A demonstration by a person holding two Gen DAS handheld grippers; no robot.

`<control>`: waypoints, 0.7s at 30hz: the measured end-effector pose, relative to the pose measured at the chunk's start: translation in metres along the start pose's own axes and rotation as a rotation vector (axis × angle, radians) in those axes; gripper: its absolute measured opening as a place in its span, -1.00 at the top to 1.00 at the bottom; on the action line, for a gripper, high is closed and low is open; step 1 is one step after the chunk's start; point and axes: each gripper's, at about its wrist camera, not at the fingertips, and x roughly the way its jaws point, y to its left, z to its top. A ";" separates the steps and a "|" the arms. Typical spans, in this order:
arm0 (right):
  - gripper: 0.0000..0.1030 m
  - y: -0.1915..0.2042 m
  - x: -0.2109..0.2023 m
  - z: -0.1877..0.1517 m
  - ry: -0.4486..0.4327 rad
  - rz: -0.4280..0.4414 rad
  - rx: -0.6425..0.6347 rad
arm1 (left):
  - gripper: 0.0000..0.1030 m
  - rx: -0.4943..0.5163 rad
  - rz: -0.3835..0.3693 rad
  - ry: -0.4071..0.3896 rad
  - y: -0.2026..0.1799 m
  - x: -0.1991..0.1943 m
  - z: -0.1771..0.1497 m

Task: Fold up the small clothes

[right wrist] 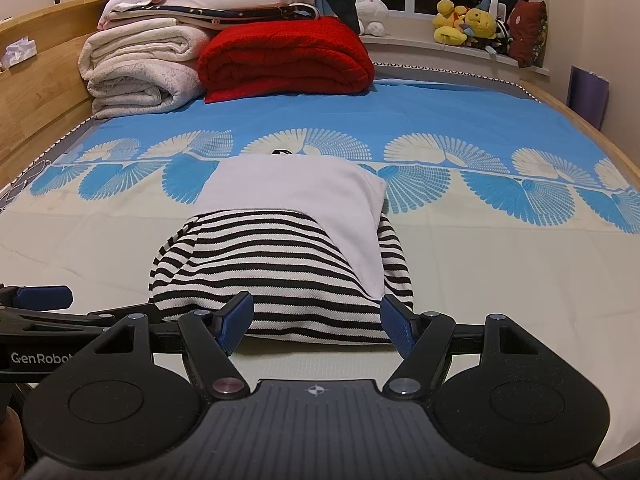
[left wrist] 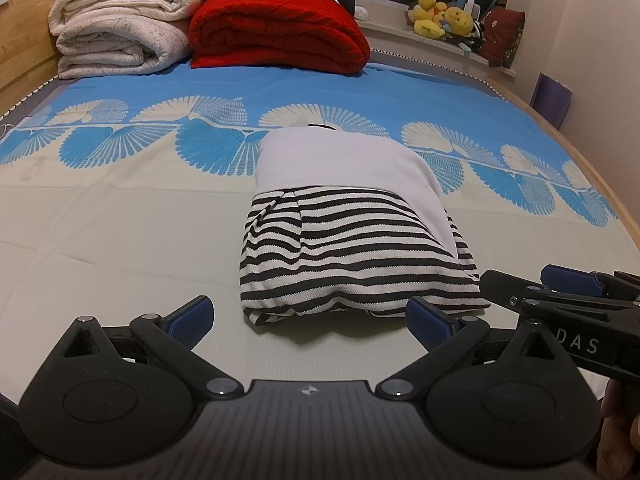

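Note:
A small black-and-white striped garment [left wrist: 352, 256] with a white upper part lies folded into a compact bundle on the bed; it also shows in the right wrist view [right wrist: 280, 276]. My left gripper [left wrist: 312, 318] is open and empty, just in front of the bundle's near edge. My right gripper [right wrist: 316, 322] is open and empty, its blue pads [right wrist: 236, 320] at either side of the bundle's near edge. The right gripper shows at the right of the left wrist view [left wrist: 568, 284], beside the bundle.
The bed sheet [left wrist: 120, 240] is cream with a blue fan pattern. Folded white blankets [left wrist: 120, 32] and a red blanket [left wrist: 276, 32] are stacked at the far end. Plush toys [left wrist: 444, 16] sit on the window ledge. The wooden bed frame [right wrist: 40, 92] runs along the left.

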 end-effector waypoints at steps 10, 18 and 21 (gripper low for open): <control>-0.39 -0.001 0.002 -0.003 0.005 -0.001 -0.003 | -0.99 -0.002 0.001 0.005 0.000 0.002 -0.002; -0.39 -0.002 0.003 -0.004 0.010 -0.001 -0.005 | -0.99 -0.004 0.001 0.009 0.001 0.003 -0.004; -0.39 -0.002 0.003 -0.004 0.011 0.000 -0.005 | -0.99 -0.004 0.001 0.010 0.001 0.003 -0.004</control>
